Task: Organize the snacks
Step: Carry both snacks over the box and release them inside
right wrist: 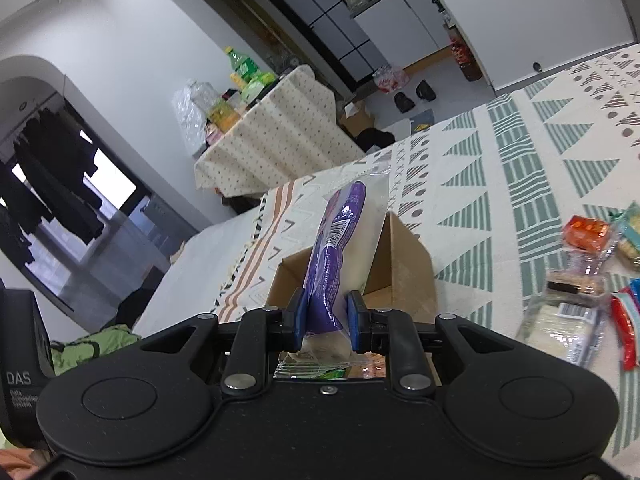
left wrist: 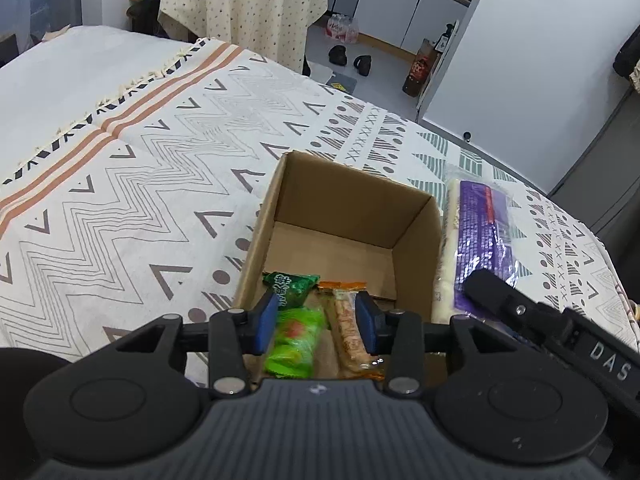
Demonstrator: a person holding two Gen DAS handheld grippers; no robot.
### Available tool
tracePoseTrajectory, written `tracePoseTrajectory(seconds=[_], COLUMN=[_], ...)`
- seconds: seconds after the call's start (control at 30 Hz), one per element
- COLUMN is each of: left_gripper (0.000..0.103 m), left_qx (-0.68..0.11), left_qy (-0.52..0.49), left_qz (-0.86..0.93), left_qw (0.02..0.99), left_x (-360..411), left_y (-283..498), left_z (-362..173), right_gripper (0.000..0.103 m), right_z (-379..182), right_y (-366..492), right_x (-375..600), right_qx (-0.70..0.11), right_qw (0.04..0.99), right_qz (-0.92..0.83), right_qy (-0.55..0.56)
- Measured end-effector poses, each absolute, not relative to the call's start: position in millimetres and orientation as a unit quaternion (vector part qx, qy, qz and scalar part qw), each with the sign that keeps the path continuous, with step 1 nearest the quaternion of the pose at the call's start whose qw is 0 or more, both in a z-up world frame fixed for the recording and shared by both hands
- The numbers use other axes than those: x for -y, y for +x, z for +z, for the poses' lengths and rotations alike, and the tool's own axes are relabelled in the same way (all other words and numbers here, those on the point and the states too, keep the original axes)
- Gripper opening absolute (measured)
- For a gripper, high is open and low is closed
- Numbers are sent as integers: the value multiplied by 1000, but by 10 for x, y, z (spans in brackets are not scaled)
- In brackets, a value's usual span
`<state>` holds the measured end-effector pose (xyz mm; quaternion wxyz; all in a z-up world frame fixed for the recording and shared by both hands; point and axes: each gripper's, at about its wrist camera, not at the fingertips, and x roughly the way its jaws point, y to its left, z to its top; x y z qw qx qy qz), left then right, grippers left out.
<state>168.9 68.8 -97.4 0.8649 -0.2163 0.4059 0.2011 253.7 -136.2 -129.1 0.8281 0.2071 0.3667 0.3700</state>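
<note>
An open cardboard box (left wrist: 352, 200) stands on the patterned cover. Inside it lie a bright green packet (left wrist: 296, 344), a dark green packet (left wrist: 292, 284) and an orange-wrapped bar (left wrist: 348, 328). My left gripper (left wrist: 316, 322) hovers open over the box's near end, its blue pads (left wrist: 266, 322) apart with nothing between them. My right gripper (right wrist: 326, 320) is shut on a long purple-and-white packet (right wrist: 340, 248), held edge-up just above the box (right wrist: 400, 264). In the left wrist view this packet (left wrist: 476, 236) sits by the box's right wall, with the right gripper (left wrist: 480, 284) on it.
Several loose snacks lie on the cover to the right: an orange pack (right wrist: 584, 236), a white pack (right wrist: 560, 328) and a red stick (right wrist: 624, 328). The patterned cover (left wrist: 140, 184) stretches left of the box. A cloth-draped table (left wrist: 248, 4) stands beyond.
</note>
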Motion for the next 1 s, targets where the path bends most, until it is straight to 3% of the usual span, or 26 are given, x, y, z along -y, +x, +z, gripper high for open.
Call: tracePoseTrajectory(seconds=[0.17,0.3,0.67,0.8,1.0], left_gripper=[43,44,68,73,79], left_qx=[-408,-410,-401,-395,-401], left_qy=[-225,-224,-217,-217,-215], left_qz=[208,209,216,212,207], left_qw=[860,859,863,867,866], left_x=[-815,-862,-861,-835,-733], left_y=[1693,1683,1585,1544,1549], left_z=[-983,-961,-852,-812,-786], right_gripper=[21,30,52,68,77], right_z=[-1319,-1390,-1284,-1174,-1051], right_y=[2563,2570,2415,2347,2278], right_x=[1221,1115,1321,1407,1626], right_qx=[-373,-399,-399,-383,-364], right_qw=[822,809,829,840,861], right_qz=[378,386,356,350,319], right_qy=[204,192,165,159,157])
